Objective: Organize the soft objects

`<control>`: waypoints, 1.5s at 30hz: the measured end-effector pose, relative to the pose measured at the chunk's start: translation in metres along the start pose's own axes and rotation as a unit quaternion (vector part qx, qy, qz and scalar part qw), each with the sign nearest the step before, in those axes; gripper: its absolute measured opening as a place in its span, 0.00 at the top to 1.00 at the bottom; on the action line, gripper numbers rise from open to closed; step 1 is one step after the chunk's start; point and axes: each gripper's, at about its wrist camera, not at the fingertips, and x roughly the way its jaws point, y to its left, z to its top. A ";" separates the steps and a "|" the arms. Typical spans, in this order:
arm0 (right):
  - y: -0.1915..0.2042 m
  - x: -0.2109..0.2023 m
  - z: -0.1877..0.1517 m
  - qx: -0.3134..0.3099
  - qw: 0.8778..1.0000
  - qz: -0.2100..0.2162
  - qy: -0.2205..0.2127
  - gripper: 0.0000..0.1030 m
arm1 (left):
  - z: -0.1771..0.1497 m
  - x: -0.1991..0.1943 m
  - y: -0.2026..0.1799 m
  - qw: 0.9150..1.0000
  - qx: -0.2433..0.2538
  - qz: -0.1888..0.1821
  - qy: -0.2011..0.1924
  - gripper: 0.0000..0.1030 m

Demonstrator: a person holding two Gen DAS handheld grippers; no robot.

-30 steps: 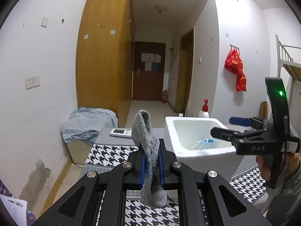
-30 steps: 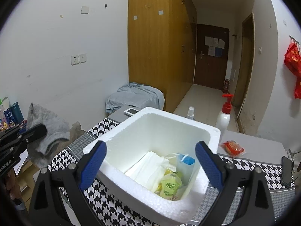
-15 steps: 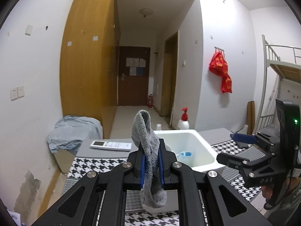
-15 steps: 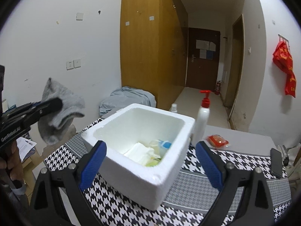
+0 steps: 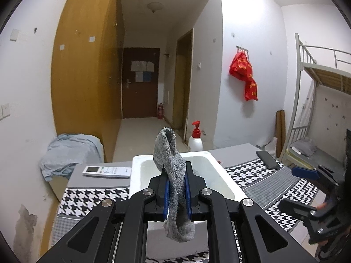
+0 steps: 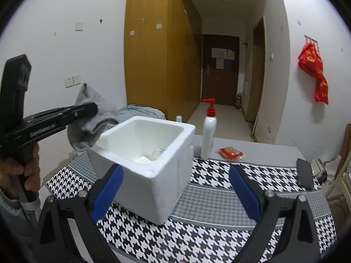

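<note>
My left gripper (image 5: 177, 194) is shut on a grey sock (image 5: 173, 175), held in the air at the near left edge of a white foam box (image 5: 219, 171). In the right wrist view the sock (image 6: 92, 122) hangs from the left gripper (image 6: 87, 109) just left of the box's rim (image 6: 153, 166). Masks and small packets lie at the bottom of the box (image 6: 151, 156). My right gripper (image 6: 175, 188) is open and empty, low over the table in front of the box; it also shows in the left wrist view (image 5: 307, 188).
A houndstooth cloth (image 6: 219, 197) covers the table. A pump bottle (image 6: 208, 135), a red packet (image 6: 230, 153) and a black phone (image 6: 305, 175) lie behind and right of the box. A remote (image 5: 107, 171) lies at the far left. A bunk bed (image 5: 318, 87) stands at the right.
My left gripper has carried the sock rightward, up to the box's edge. My right gripper has drawn back and to the right, away from the box.
</note>
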 end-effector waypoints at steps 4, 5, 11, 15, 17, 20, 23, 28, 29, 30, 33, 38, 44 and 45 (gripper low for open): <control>-0.007 -0.005 -0.008 0.012 1.000 -0.008 -0.001 0.04 | 0.005 0.014 -0.002 1.000 -0.001 -0.006 0.011 0.88; -0.008 -0.006 -0.010 0.014 1.000 -0.011 -0.001 0.04 | 0.005 0.017 -0.002 1.000 0.000 -0.007 0.013 0.88; -0.015 -0.012 -0.017 0.022 0.999 -0.024 -0.003 0.04 | 0.008 0.035 -0.001 1.000 -0.006 -0.006 0.023 0.88; -0.020 -0.016 -0.020 0.024 0.999 -0.033 -0.001 0.04 | 0.007 0.047 -0.001 0.999 -0.010 -0.010 0.030 0.88; -0.023 -0.017 -0.021 0.025 0.999 -0.039 -0.001 0.04 | 0.006 0.053 -0.001 0.999 -0.010 -0.006 0.034 0.87; -0.028 -0.019 -0.023 0.029 0.999 -0.043 0.000 0.04 | 0.005 0.057 -0.004 0.999 -0.010 -0.003 0.037 0.64; -0.031 -0.020 -0.024 0.032 0.999 -0.043 -0.001 0.04 | 0.005 0.053 -0.006 1.000 -0.012 0.009 0.025 0.21; -0.035 -0.021 -0.025 0.032 0.999 -0.040 -0.003 0.04 | 0.003 0.040 -0.014 1.000 -0.013 0.026 0.007 0.01; -0.036 -0.021 -0.025 0.032 0.999 -0.039 -0.003 0.04 | 0.001 0.037 -0.016 1.000 -0.013 0.024 0.007 0.01; -0.037 -0.021 -0.024 0.032 0.999 -0.037 -0.005 0.04 | -0.001 0.034 -0.018 1.000 -0.012 0.025 0.007 0.01; -0.041 -0.023 -0.024 0.035 0.999 -0.032 -0.008 0.04 | -0.006 0.024 -0.024 0.999 -0.014 0.044 0.001 0.01; -0.045 -0.029 -0.025 0.037 0.999 -0.027 -0.015 0.04 | -0.010 0.005 -0.031 0.998 -0.023 0.059 -0.007 0.01; -0.047 -0.051 -0.030 0.042 0.998 -0.024 -0.030 0.04 | -0.015 -0.021 -0.045 0.997 -0.019 0.073 -0.021 0.01; -0.046 -0.055 -0.031 0.041 0.998 -0.025 -0.031 0.03 | -0.016 -0.025 -0.047 0.997 -0.019 0.074 -0.023 0.01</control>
